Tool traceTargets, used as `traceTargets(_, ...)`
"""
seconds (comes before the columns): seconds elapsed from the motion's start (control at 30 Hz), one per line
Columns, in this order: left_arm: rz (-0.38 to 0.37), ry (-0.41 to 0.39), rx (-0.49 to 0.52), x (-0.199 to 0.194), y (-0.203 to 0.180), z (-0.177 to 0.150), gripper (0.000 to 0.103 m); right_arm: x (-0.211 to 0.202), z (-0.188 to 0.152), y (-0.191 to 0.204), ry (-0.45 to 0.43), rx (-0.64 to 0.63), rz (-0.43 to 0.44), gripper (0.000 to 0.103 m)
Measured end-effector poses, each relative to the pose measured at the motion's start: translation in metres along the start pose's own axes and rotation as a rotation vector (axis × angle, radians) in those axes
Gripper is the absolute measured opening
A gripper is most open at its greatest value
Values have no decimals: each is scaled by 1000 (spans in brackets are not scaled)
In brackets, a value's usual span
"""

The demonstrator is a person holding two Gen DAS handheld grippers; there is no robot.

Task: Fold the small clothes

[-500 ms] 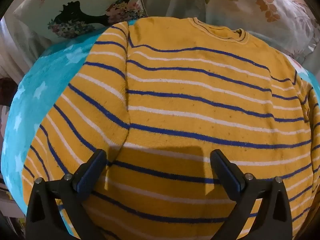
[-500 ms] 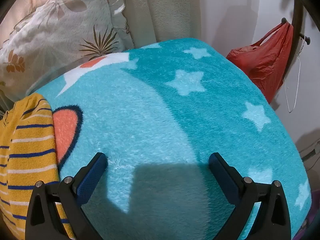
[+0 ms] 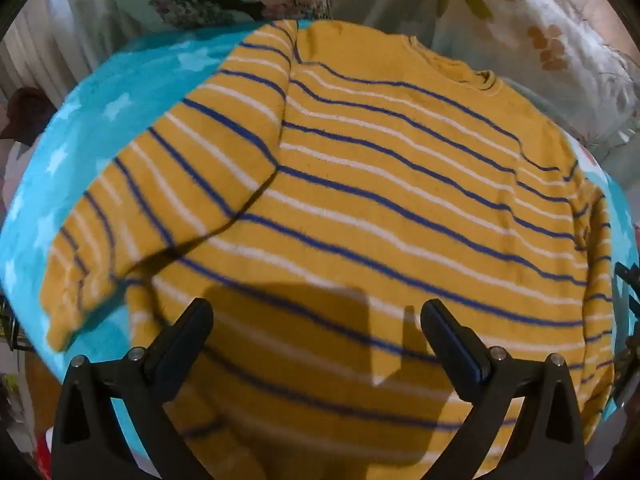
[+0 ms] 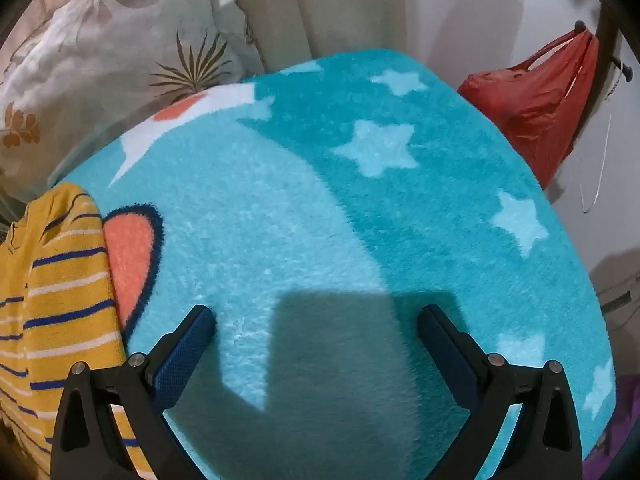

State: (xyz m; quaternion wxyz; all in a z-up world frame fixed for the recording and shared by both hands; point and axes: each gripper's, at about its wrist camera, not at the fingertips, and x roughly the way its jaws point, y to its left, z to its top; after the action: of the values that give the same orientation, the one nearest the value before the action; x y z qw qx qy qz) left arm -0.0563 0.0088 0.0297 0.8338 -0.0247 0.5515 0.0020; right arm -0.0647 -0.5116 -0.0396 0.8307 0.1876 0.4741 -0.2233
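Left gripper (image 3: 316, 320) hangs with its jaws spread wide and holding nothing, right above the lower half of the sweater (image 3: 400, 208). I see the sweater flat on the blue blanket (image 4: 320, 208), collar toward one o'clock, hem running under my fingers, long axis from six to twelve. One sleeve (image 3: 160, 216) trails out toward eight o'clock. Right gripper (image 4: 316, 328) is wide too, over bare blanket, with only the sweater's edge showing at nine o'clock. I reckon the left is nearer, so that sleeve looks like its job first.
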Motion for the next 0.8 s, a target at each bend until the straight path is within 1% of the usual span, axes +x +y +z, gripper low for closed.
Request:
traceTargets(0.13,5,-58,10,-26,-1,-16,103,-1,-1,-2,25,34,3,102)
traceTargets(0.2,10,-72,20,-35,-6,-15,103,-9,-2,-1,40,79,4,94)
traceTargets(0.23,23,-75,37,-37,-10,-15,103,-19,-4,1,26,97,12,90)
traceTargets(0.3,20,-97,62,-42,-16,-16,103,-50,-12,11,-54,109,43,90)
traceTargets(0.37,19,-113,79,-43,-24,-13,103,-80,-22,30,-104,87,90,90)
traceTargets(0.47,10,-142,113,-45,-40,-21,103,-114,-45,70,-112,20,221,90)
traceTargets(0.53,15,-152,134,-46,-53,-24,103,-128,-57,95,-110,-37,280,90)
traceTargets(0.57,15,-158,144,-46,-58,-26,103,-134,-66,110,-113,-73,297,90)
traceTargets(0.63,1,-171,166,-49,-62,-32,103,-140,-80,129,-128,-120,300,90)
traceTargets(0.7,6,-175,175,-52,-64,-34,103,-147,-91,143,-148,-149,285,90)
traceTargets(0.8,-7,-173,173,-55,-63,-36,103,-147,-98,151,-133,-154,287,90)
